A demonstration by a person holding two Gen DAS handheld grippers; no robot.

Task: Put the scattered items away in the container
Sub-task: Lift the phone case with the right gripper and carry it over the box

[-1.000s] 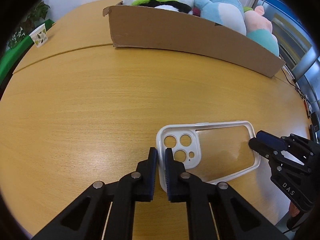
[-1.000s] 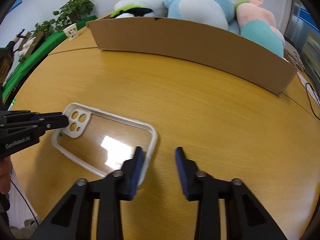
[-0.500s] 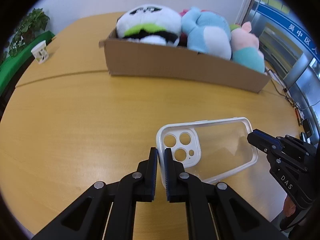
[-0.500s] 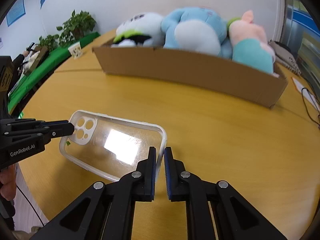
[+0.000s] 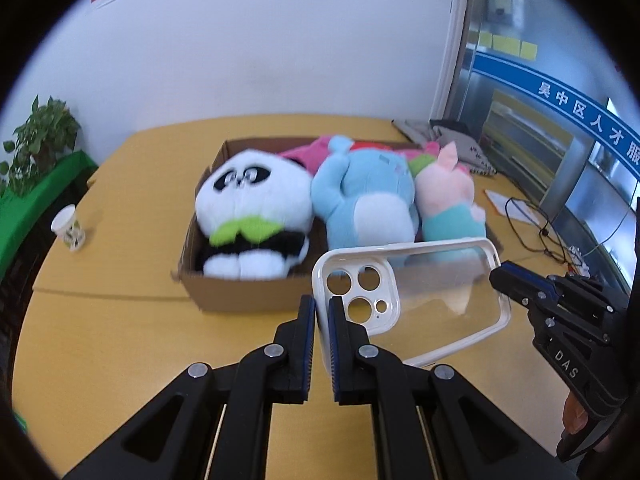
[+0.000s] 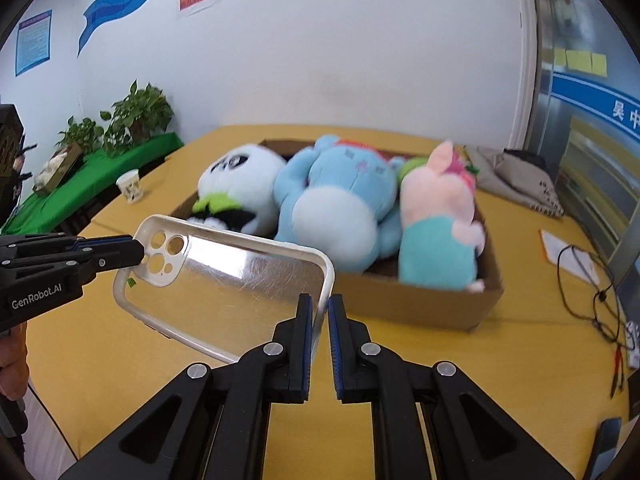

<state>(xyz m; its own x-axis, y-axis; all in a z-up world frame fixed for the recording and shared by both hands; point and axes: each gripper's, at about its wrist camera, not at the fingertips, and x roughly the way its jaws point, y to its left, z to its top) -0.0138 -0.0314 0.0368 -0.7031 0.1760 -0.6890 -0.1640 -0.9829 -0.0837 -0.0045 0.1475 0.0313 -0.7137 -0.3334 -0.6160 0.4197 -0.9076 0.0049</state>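
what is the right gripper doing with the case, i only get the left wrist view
Observer: The right gripper is shut on the case, one finger on each side of the short end rim opposite the camera holes.
Operator: is the near right corner of the box free
Observer: No. The pig fills it, its teal body against the right wall of the box.
Operator: anything on the table off to the right
Observer: A dark flat thing lies at the near right edge, cropped too much to identify.
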